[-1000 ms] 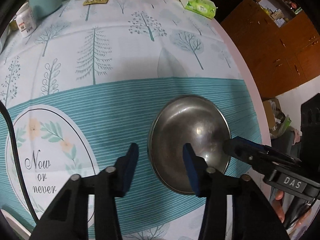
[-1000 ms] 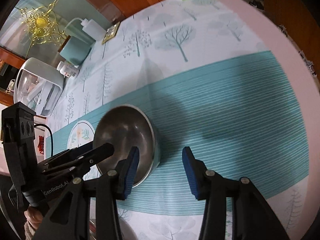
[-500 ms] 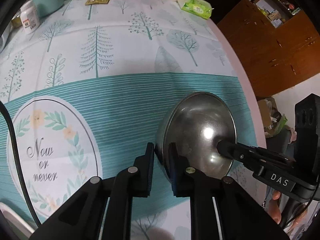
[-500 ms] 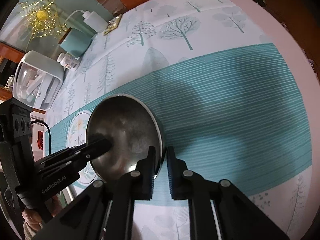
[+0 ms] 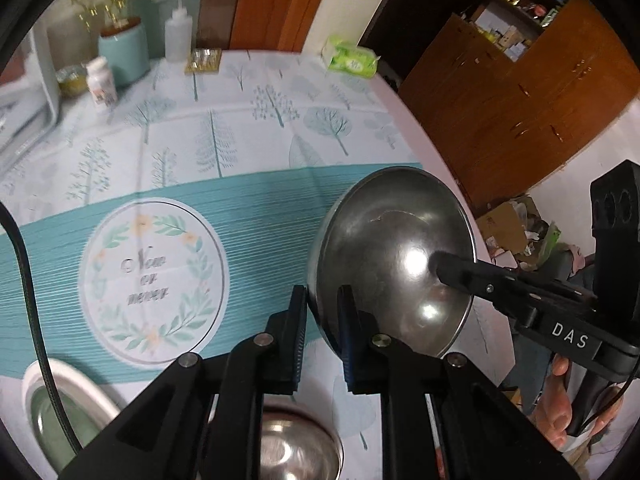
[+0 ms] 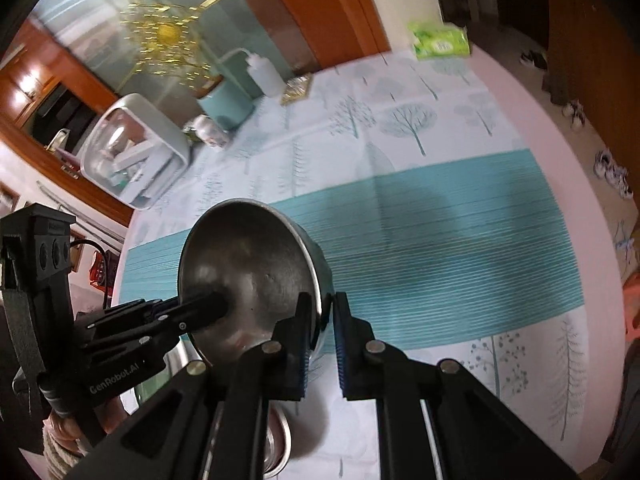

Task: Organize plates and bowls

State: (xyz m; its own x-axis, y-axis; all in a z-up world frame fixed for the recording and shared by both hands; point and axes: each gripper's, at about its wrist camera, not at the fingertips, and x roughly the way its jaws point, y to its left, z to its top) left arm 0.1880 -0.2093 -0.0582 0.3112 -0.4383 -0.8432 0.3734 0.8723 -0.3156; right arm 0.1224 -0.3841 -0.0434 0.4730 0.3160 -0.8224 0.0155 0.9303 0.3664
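Steel bowl (image 5: 390,256) hangs tilted above the counter (image 5: 248,128) as we pinch opposite rims in left tongs (image 5: 322,340) and right tongs (image 6: 320,344), sharing its weight.

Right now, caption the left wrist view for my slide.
Left gripper and right gripper clamp opposite rims of a steel bowl above the teal tablecloth.

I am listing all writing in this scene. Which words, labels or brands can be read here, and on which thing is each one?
"DAS": on the right gripper body.
"GenRobot.AI": on the left gripper body.
"Now or never": inside the flower wreath on the tablecloth, a little blurred.
Green tissue pack: print too small to read.
White pill bottle: label too blurred to read.
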